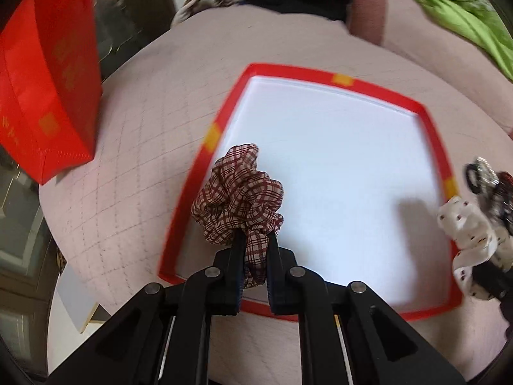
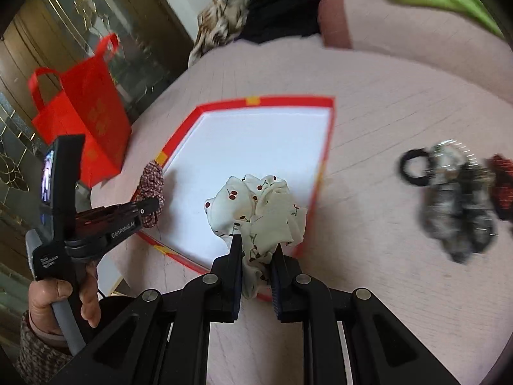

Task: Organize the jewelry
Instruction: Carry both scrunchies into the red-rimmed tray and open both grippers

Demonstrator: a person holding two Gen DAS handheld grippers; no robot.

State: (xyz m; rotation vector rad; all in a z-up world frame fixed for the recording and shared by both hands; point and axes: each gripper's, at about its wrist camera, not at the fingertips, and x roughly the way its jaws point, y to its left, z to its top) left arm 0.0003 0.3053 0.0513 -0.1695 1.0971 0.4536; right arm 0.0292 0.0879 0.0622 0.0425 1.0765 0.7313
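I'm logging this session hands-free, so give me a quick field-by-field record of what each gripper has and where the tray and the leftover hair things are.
left gripper: shut on the plaid scrunchie, over the tray's left edge
right gripper: shut on the cherry-print scrunchie, over the tray's near right corner
tray: red rim, white floor, nothing lying in it
leftover pile: black hair tie, dark scrunchies and a shiny piece, on the cloth right of the tray
red bag: stands left of the tray
surface: pale pink checked cloth
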